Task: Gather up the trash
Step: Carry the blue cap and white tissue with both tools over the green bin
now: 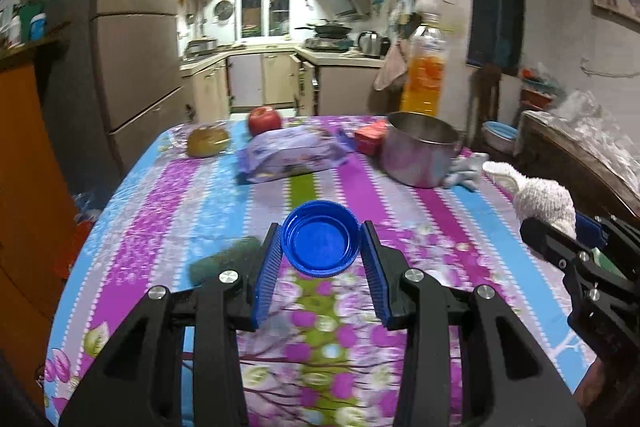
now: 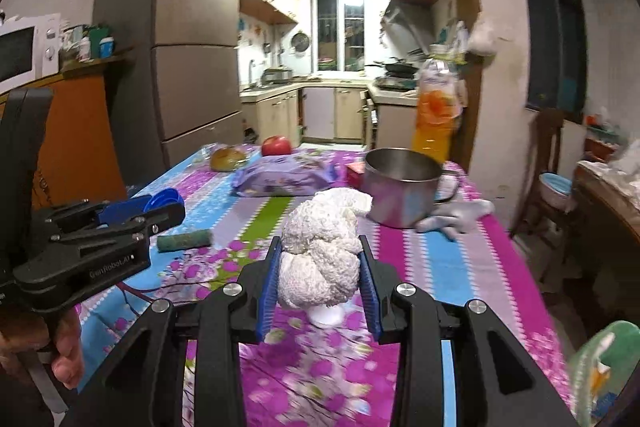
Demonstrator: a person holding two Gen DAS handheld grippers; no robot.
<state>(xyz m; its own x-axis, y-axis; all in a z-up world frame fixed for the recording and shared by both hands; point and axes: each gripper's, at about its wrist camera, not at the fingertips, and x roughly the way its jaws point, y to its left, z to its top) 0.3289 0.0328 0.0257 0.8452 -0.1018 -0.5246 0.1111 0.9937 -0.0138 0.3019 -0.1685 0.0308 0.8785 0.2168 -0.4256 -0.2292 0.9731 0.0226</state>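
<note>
1. The table (image 1: pixel 168 187) is lying beneath both loads, no bin showing.
2. The right gripper (image 2: pixel 320 267) is clenching the white wad (image 2: pixel 320 251), carrying it nearer the pot (image 2: pixel 400 187).
3. The left gripper (image 1: pixel 320 247) is pinching the blue cap (image 1: pixel 320 237), open side facing up.

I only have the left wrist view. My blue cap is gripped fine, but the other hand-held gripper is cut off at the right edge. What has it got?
Observer: The right hand-held gripper is shut on a crumpled white cloth wad, with the pads pressing both its sides.
Operator: And that green blur behind my left finger?
Observer: A green rolled scrubber, lying on its side on the tablecloth, touching neither gripper.
Operator: Anything off the table's near right side?
Observer: A green and white thing sits past that edge. It is too blurred to name.
</note>
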